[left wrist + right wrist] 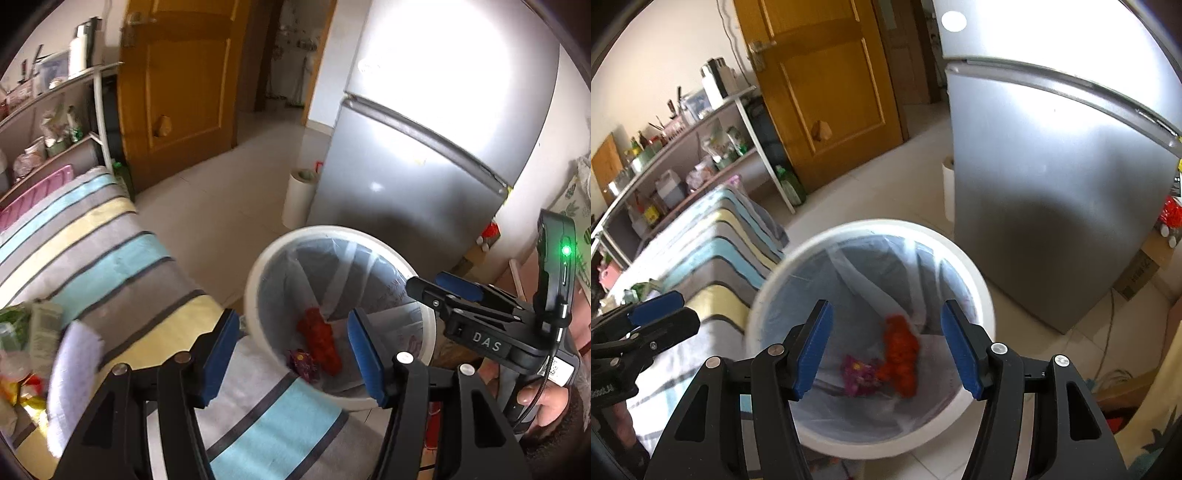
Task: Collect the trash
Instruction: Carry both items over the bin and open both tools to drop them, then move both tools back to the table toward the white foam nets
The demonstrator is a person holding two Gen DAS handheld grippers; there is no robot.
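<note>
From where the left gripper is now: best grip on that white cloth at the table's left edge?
Take the white cloth by its upper rounded end, coming from above and the right; that end rises free of the striped tablecloth, while packaging crowds its left side. The image is blurred there, so confirm.

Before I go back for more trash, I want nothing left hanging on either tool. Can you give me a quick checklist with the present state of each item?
1. Left tool open and empty: ok, nothing between its pads.
2. Right tool open and empty: ok.
3. Orange wrapper inside the white bin: ok.
4. Purple wrapper inside the bin: ok, beside the orange one.
5. Bin liner seated over the rim: cannot tell all the way round.
6. More trash on the striped cloth: ok, a pile lies at the left, blurred.
</note>
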